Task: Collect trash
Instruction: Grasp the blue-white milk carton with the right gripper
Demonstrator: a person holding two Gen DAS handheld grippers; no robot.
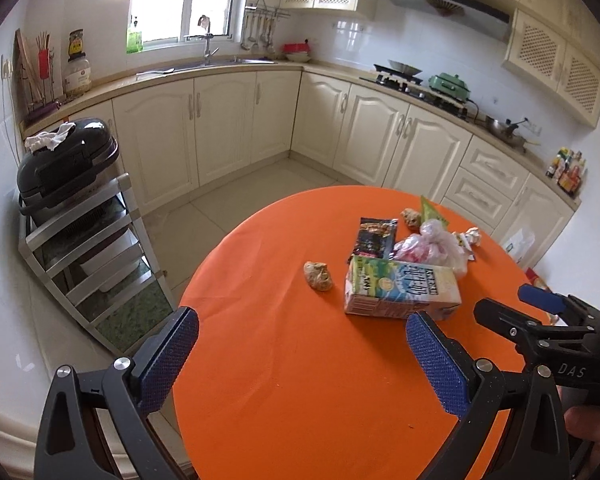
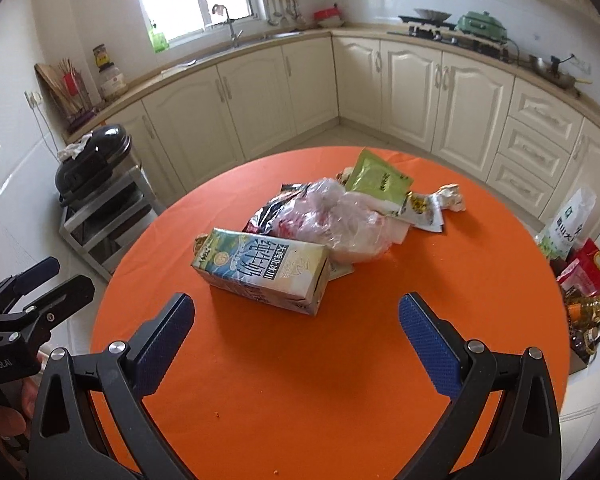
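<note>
Lying flat on the round orange table (image 2: 340,380), the blue-green milk carton (image 2: 262,270) runs left-right, both the left gripper (image 1: 302,354) and right gripper (image 2: 296,344) wide apart, empty.

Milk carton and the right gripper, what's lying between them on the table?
Nothing: in the right wrist view, only bare orange tablecloth lies between the open right gripper and the milk carton.

left gripper (image 1: 302,354): black frame, silver screws, blue textured pads (image 1: 168,360), white "GenRobot.AI" marking | right gripper (image 2: 296,346): same black frame, silver screws, blue pads (image 2: 430,350), white "DAS" lettering | bare skin of hand (image 1: 592,426) behind it
</note>
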